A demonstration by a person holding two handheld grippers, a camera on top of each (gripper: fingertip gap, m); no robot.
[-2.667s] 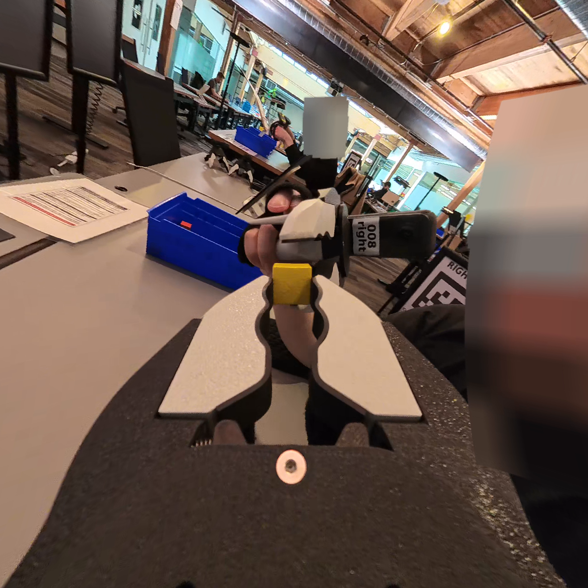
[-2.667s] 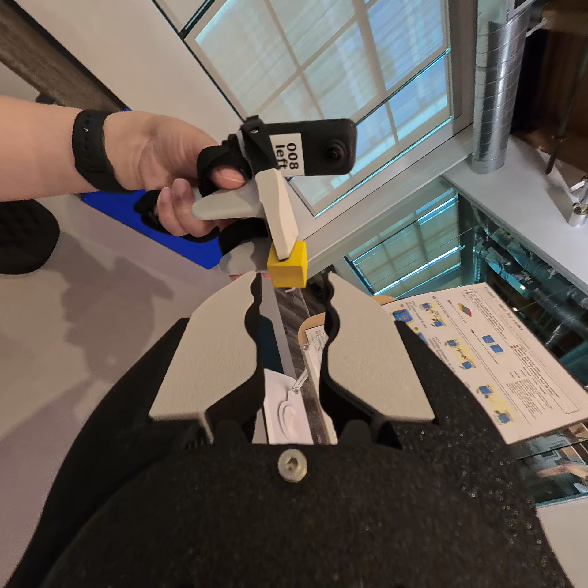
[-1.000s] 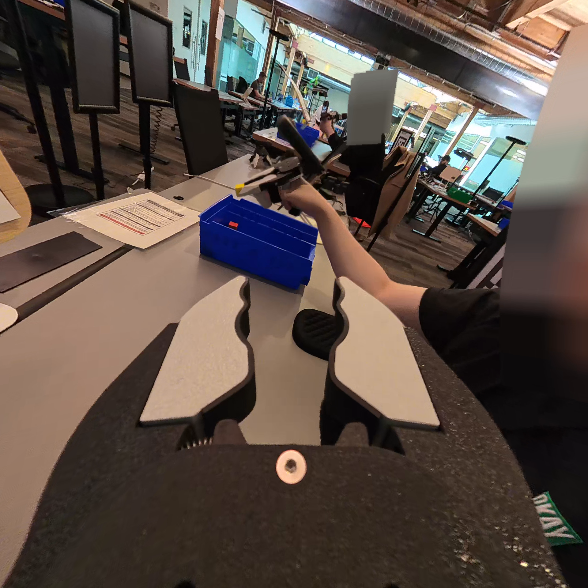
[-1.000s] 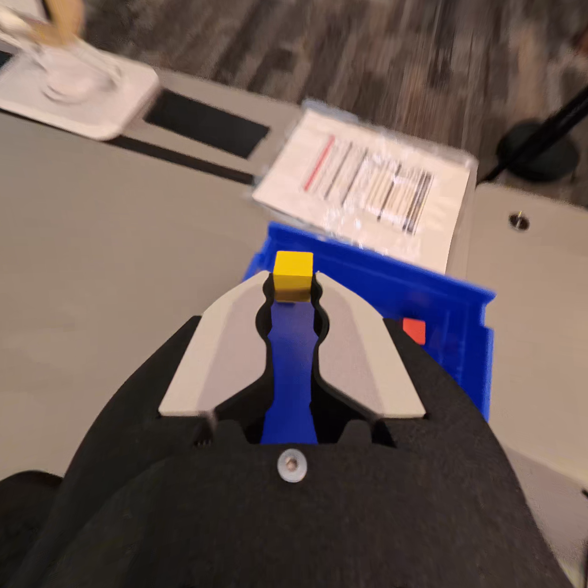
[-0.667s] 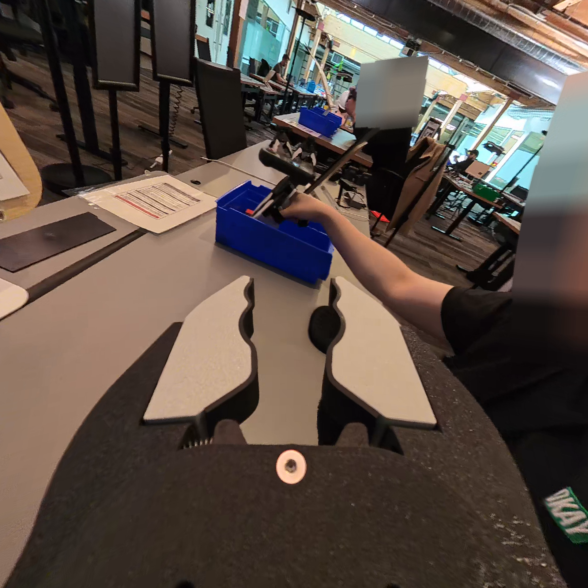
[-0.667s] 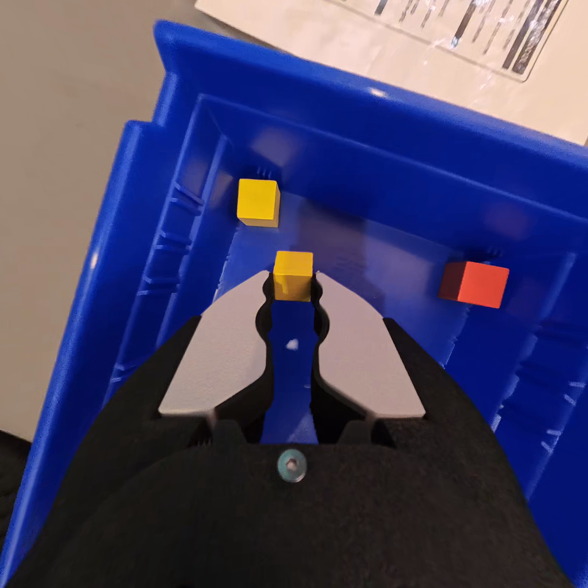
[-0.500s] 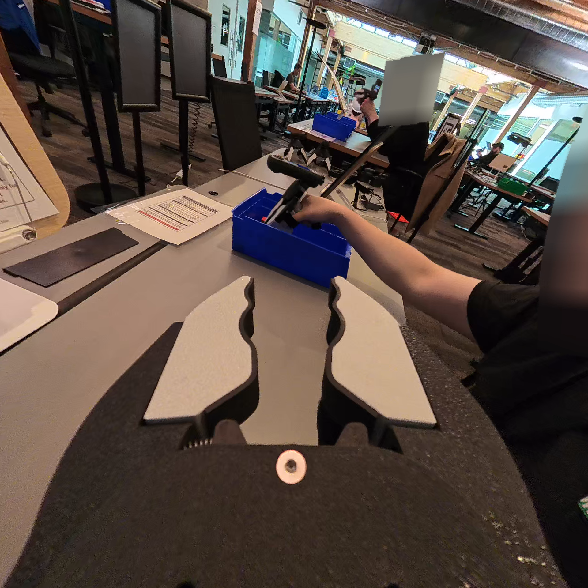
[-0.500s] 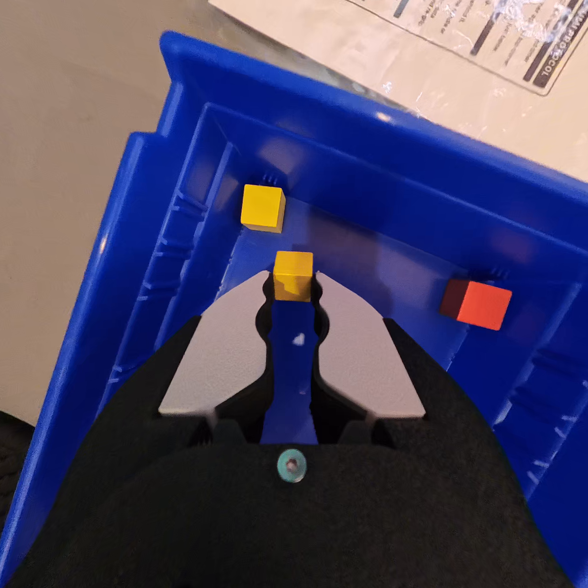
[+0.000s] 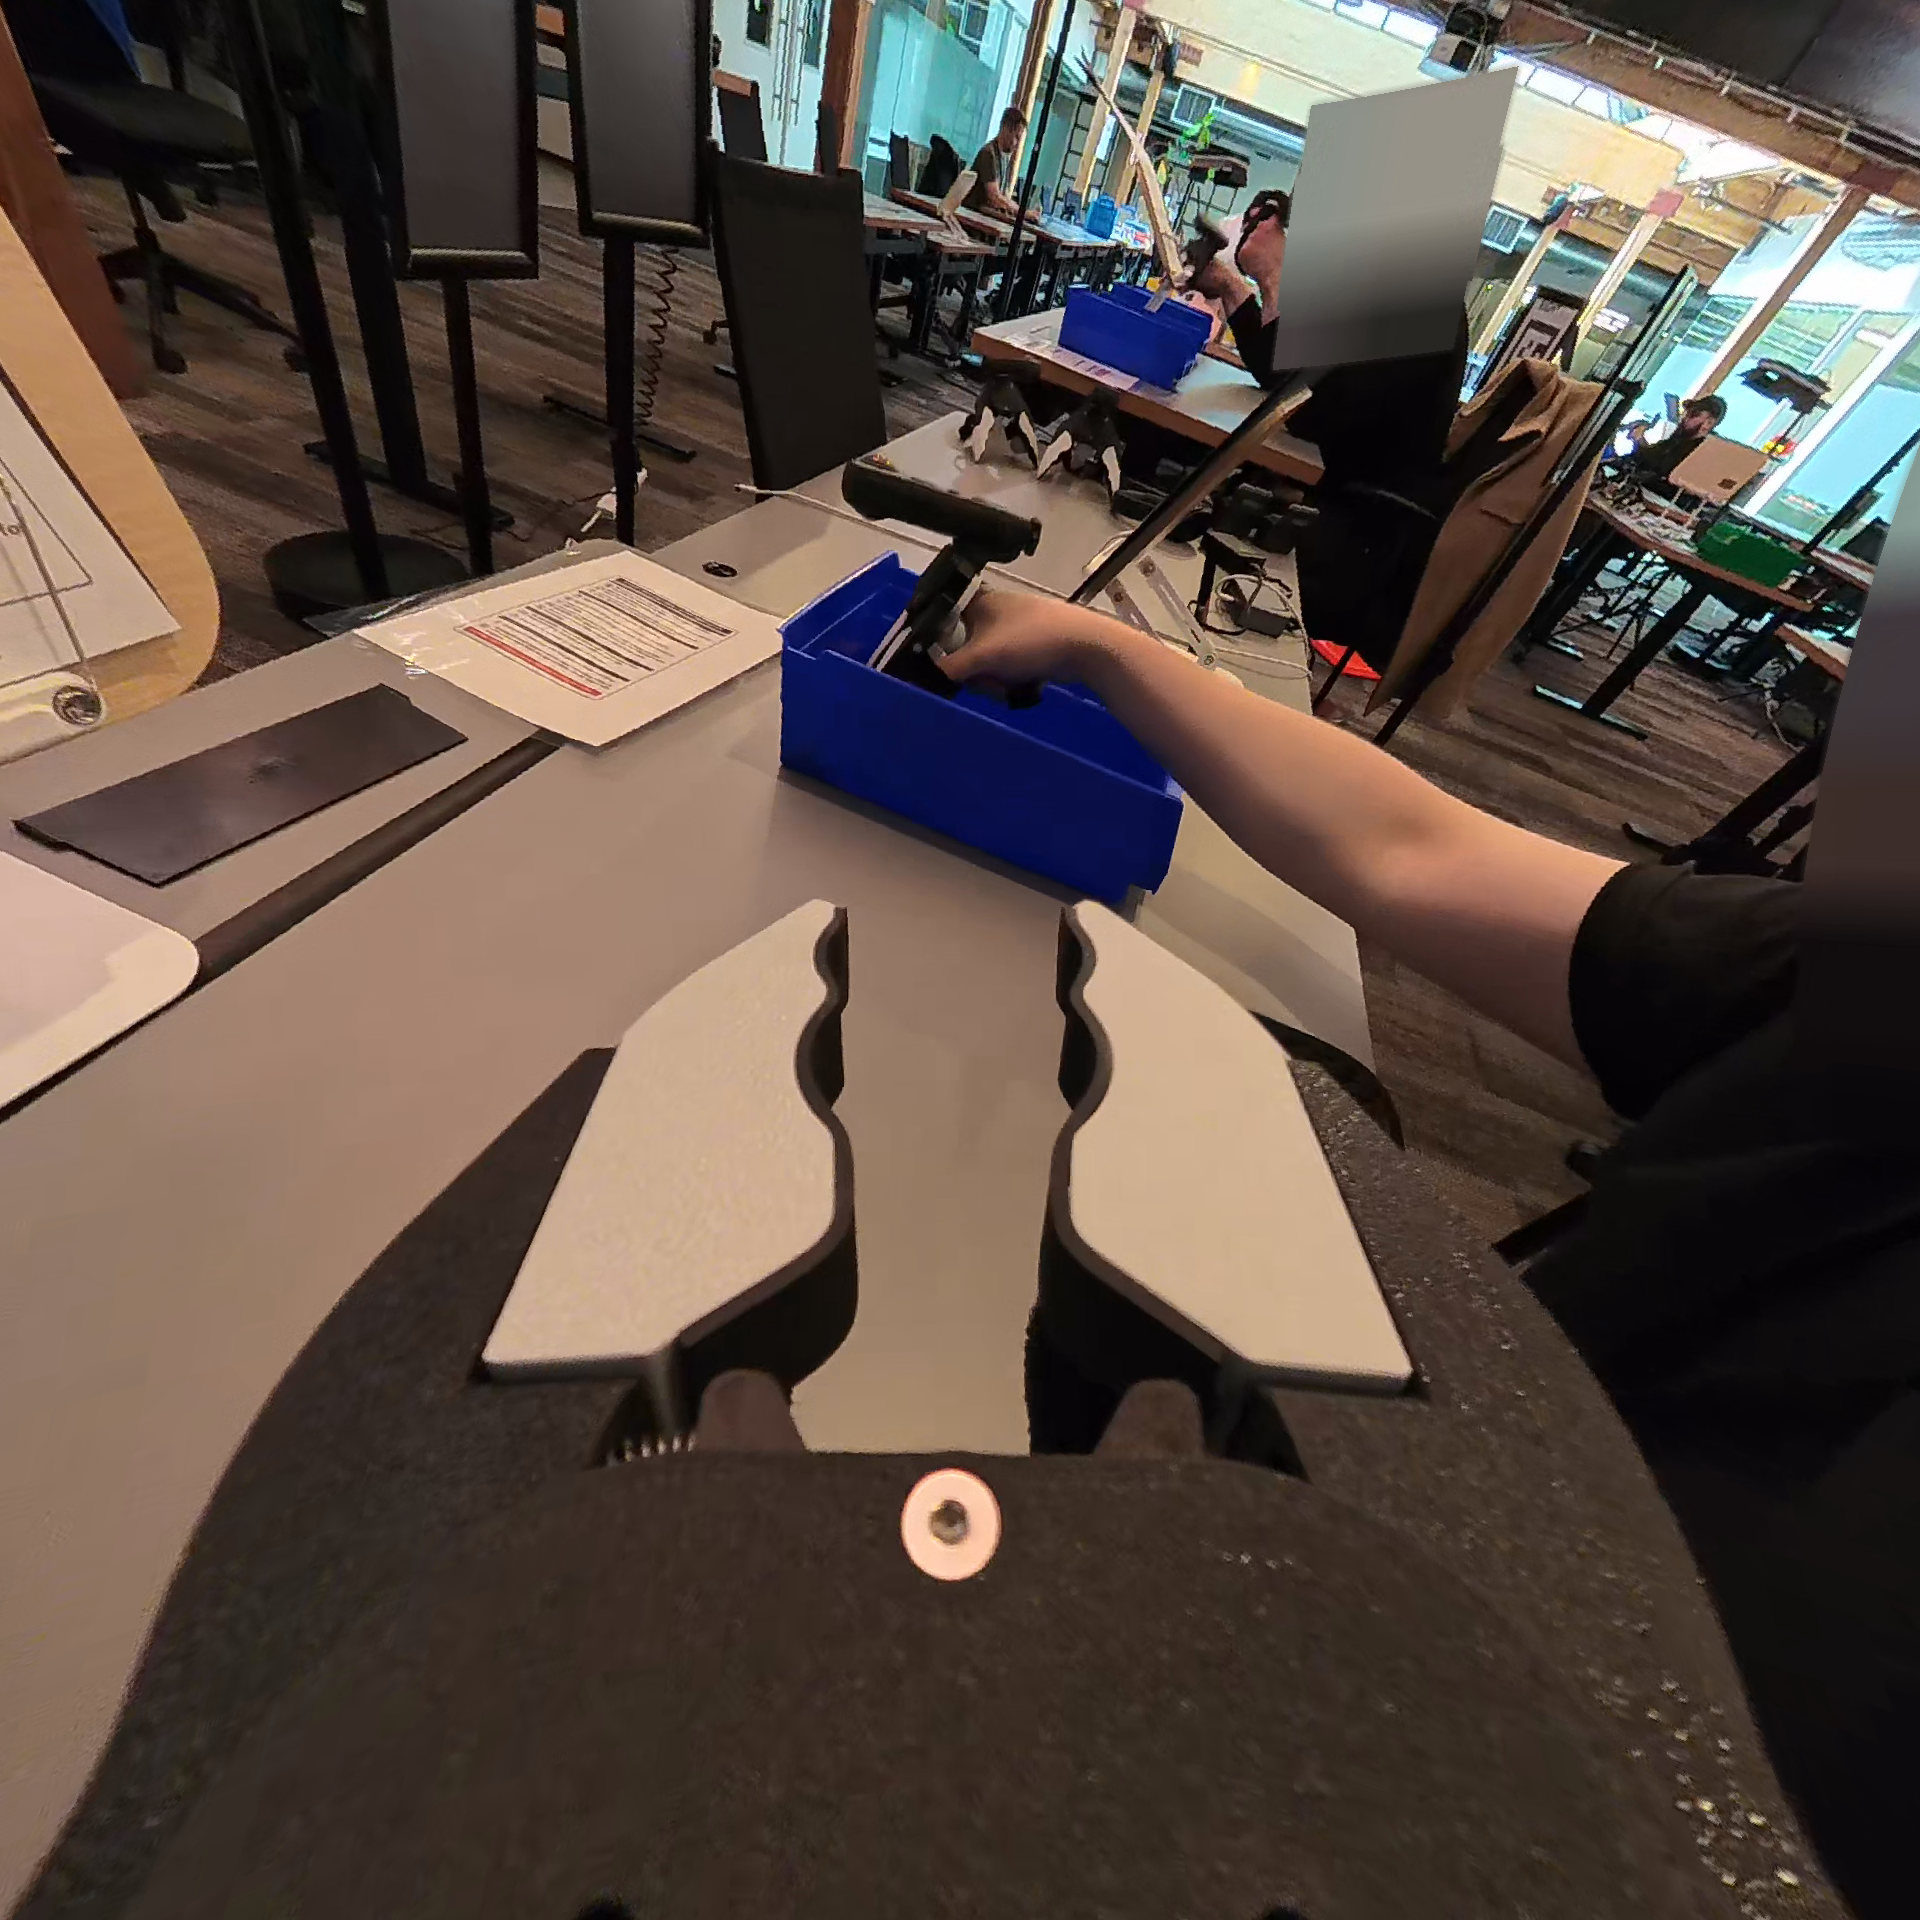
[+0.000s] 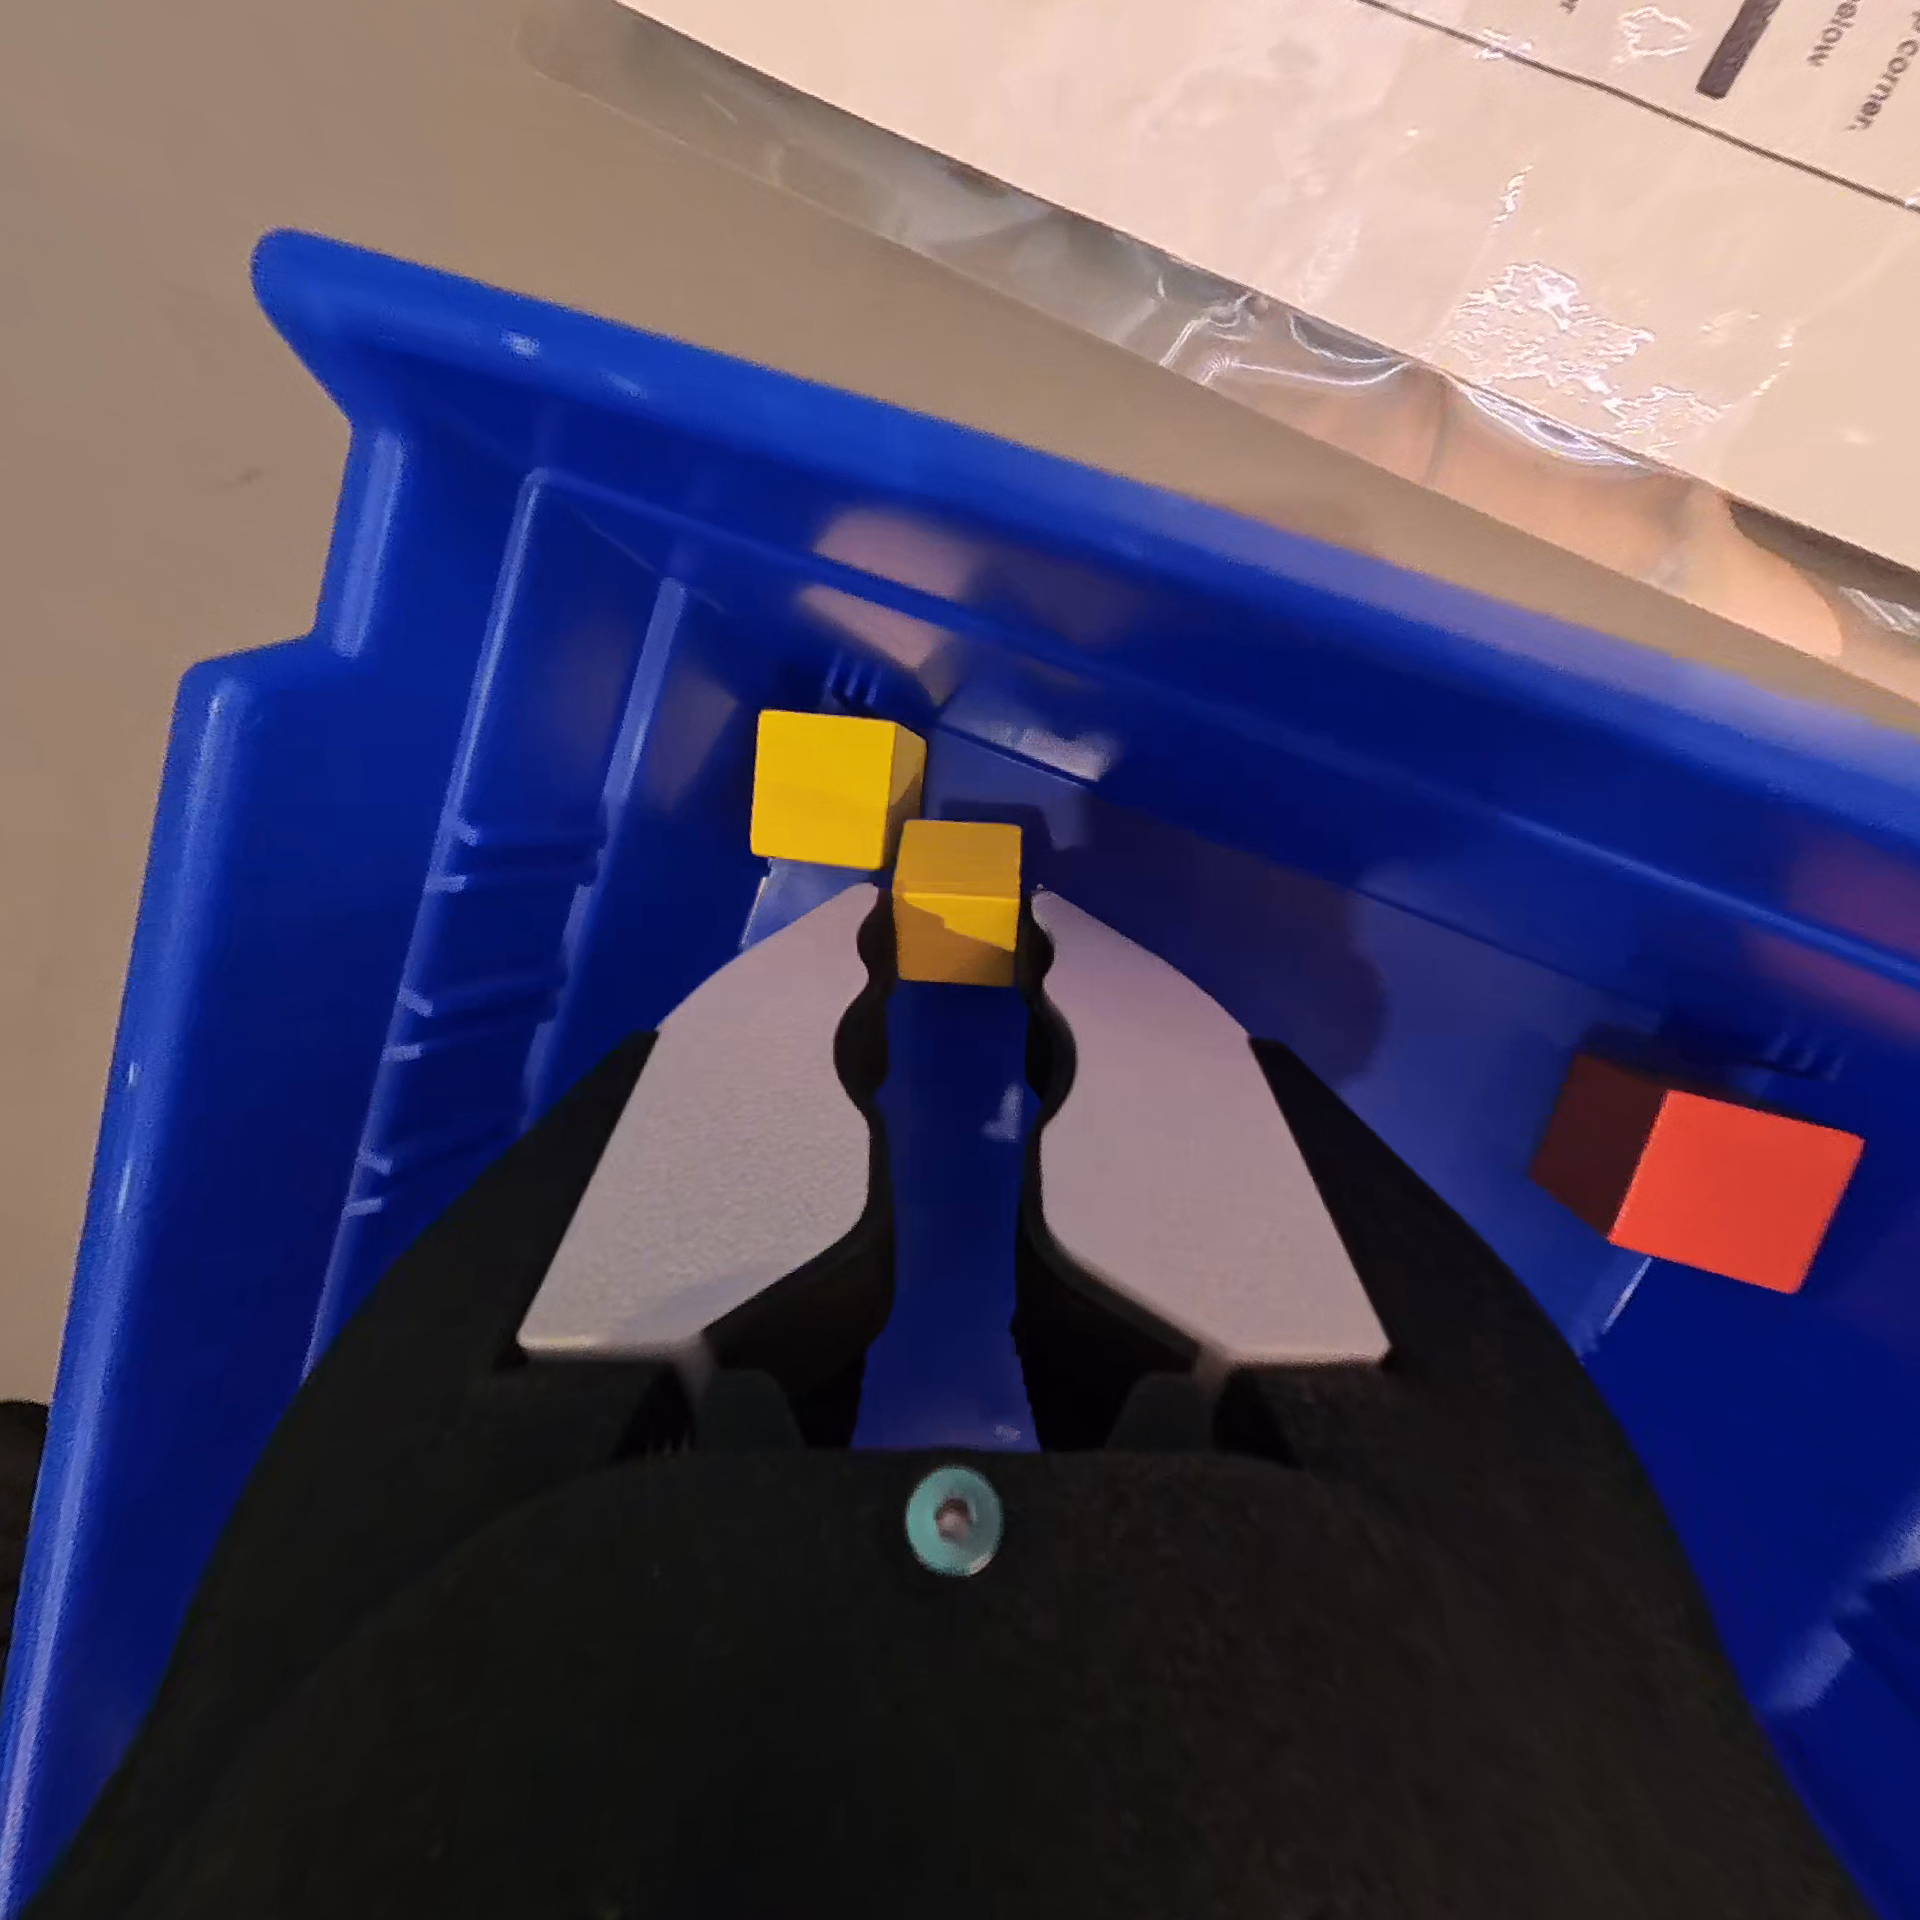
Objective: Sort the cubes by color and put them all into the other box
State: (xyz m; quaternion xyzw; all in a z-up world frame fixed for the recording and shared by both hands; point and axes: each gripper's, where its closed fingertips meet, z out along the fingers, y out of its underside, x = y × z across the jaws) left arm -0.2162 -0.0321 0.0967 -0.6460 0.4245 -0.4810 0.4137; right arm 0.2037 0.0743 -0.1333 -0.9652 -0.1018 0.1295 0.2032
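My right gripper (image 10: 954,914) is shut on a yellow cube (image 10: 956,902) and reaches down inside the blue box (image 10: 436,665). A second yellow cube (image 10: 826,787) lies in the box's far left corner, just beyond the held one. A red cube (image 10: 1714,1184) lies at the far wall to the right. My left gripper (image 9: 948,935) is open and empty above the grey table (image 9: 436,997). In the left wrist view the blue box (image 9: 966,758) stands ahead, with the right gripper (image 9: 935,623) and hand dipped into it.
A laminated white sheet (image 9: 582,644) lies on the table left of the box and shows behind it in the right wrist view (image 10: 1455,156). A black mat (image 9: 239,779) and a white pad (image 9: 62,977) lie at the left. Chairs and other desks stand beyond.
The yellow cube passed from my left gripper to my right one. My right gripper carried it into the blue box and has lowered toward the other yellow cube. My left gripper opened and drew back.
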